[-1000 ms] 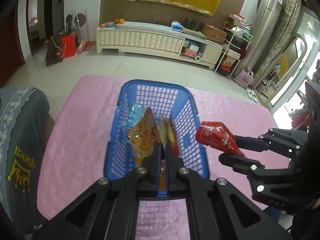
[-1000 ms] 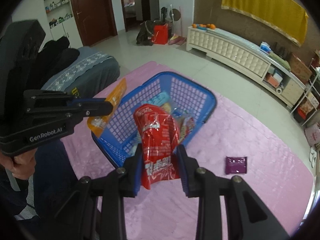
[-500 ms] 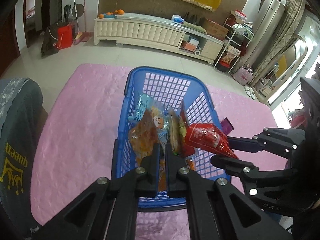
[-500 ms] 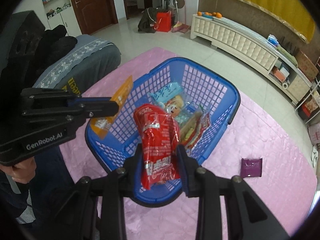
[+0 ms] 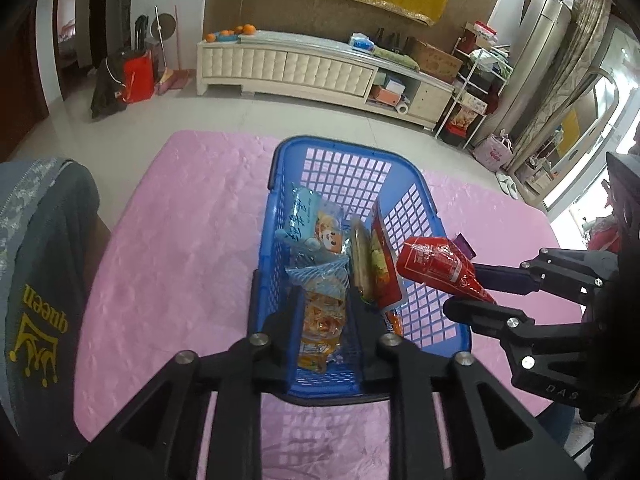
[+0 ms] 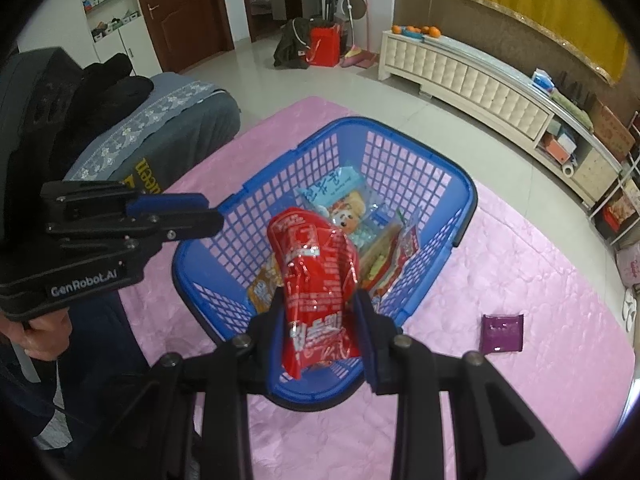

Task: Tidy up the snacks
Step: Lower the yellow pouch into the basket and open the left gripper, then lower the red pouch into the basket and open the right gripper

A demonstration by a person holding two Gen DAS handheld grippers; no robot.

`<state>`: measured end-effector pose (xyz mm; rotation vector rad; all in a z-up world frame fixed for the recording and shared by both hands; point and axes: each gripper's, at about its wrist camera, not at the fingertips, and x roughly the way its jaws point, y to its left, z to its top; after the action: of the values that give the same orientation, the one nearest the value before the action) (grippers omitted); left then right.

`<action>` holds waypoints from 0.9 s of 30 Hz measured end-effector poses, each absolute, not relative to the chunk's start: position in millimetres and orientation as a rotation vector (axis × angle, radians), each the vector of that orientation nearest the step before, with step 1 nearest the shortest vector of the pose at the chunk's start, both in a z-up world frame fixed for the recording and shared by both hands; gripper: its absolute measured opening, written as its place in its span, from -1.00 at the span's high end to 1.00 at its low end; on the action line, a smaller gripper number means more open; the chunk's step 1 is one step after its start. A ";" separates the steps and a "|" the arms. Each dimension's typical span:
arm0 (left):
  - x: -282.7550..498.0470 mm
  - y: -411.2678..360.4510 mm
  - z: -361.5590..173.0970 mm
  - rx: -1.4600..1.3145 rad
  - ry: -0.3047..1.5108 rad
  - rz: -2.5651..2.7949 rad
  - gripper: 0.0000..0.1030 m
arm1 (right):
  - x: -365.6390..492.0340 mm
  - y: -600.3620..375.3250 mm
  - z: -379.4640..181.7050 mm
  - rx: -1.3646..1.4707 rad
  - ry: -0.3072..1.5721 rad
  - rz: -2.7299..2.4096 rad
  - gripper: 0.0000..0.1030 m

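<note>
Right hand-held gripper (image 6: 322,334) is clamped on a shiny red foil snack packet (image 6: 316,280), both fingers pressed against the packet's lower half, and the packet hangs tilted over the near end of the blue plastic lattice basket (image 6: 420,184). From the left wrist view that same red packet (image 5: 438,264) pokes in from the right, its free end over the basket's right rim (image 5: 430,216), above the contents and not resting on them.

Left hand-held gripper (image 5: 325,312) — fingers spread apart, nothing pinched between them — sits low over the basket's near end, and an orange crinkly snack bag (image 5: 320,328) lies flat on the basket floor right in the gap between its fingers. In the right wrist view the left hand-held gripper (image 6: 176,216) reaches over the basket's left rim with its fingers parted and bare.

Inside the basket: a light blue packet with a cartoon face (image 5: 312,224) lies toward the middle, and just right of it a flat packet with a red edge (image 5: 380,264) stands on its side against the right wall. A clear crinkled wrapper (image 5: 320,276) lies between the blue packet and the orange bag.

Out on the pink quilted desk cover (image 6: 520,264), a small purple foil packet (image 6: 502,333) lies flat, well apart from the basket on its right side.
</note>
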<state>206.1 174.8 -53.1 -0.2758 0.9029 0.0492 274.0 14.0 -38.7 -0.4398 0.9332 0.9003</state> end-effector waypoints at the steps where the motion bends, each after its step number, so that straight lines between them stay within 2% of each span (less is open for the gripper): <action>1: 204.5 175.3 -50.8 -0.274 0.899 0.052 0.42 | 272.5 13.7 -37.2 -0.438 0.929 0.902 0.29; 2: 203.0 177.5 -49.4 -0.268 0.896 0.059 0.30 | 271.4 13.7 -35.7 -0.437 0.926 0.904 0.29; 8: 196.9 177.8 -48.4 -0.205 0.895 0.098 0.13 | 269.1 21.7 -33.6 -0.449 0.919 0.908 0.29; 12: 194.3 185.6 -53.6 -0.214 0.899 0.109 0.12 | 268.5 33.6 -40.5 -0.467 0.933 0.915 0.29; 15: 192.8 195.0 -59.1 -0.233 0.903 0.124 0.05 | 267.8 43.7 -48.1 -0.484 0.948 0.922 0.29; 27: 187.8 224.1 -80.8 -0.297 0.931 0.129 0.05 | 274.9 80.2 -82.6 -0.521 1.040 0.920 0.29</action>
<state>187.8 224.1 -80.8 -0.2973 0.9312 0.1287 274.9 80.2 -82.6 -0.5211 1.0400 0.9204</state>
